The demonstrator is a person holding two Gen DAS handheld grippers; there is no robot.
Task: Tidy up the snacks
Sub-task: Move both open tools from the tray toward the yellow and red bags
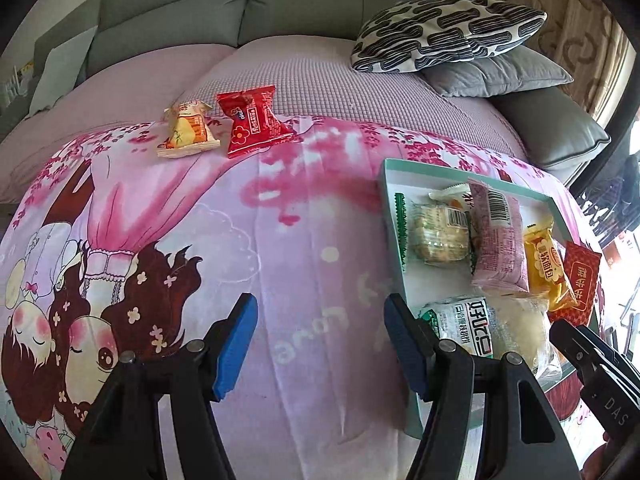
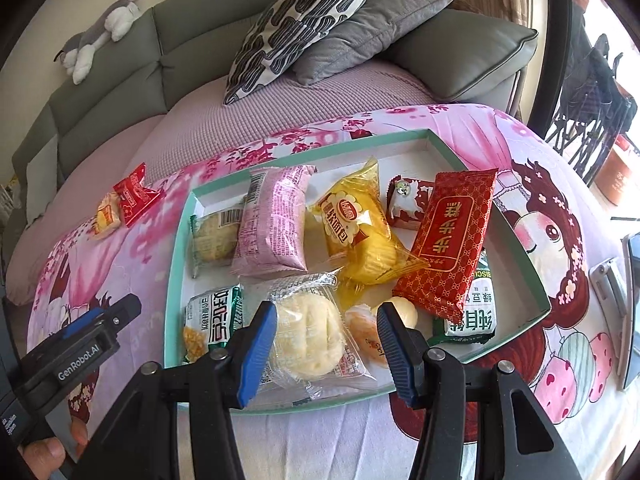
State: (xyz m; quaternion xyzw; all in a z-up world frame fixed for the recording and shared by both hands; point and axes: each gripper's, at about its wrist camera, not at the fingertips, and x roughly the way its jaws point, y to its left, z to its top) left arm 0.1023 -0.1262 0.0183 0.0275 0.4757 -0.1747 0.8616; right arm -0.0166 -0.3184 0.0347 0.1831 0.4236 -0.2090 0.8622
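A teal-rimmed white tray [image 2: 516, 240] on a pink cartoon blanket holds several wrapped snacks: a pink packet [image 2: 276, 220], a yellow bread packet [image 2: 356, 228], a red packet [image 2: 452, 236] and a clear-wrapped bun [image 2: 308, 336]. Two snacks lie loose on the blanket: a red packet [image 1: 252, 124] and a yellow-orange packet [image 1: 188, 128]. My left gripper [image 1: 320, 344] is open and empty over the blanket, left of the tray [image 1: 390, 184]. My right gripper [image 2: 326, 350] is open, jaws either side of the bun, over the tray's near edge.
A grey sofa with a patterned pillow [image 1: 444, 28] on a grey cushion [image 1: 500, 72] stands behind. A plush toy [image 2: 100, 36] lies on the sofa back. A silver device [image 2: 608, 284] sits at the right edge of the blanket.
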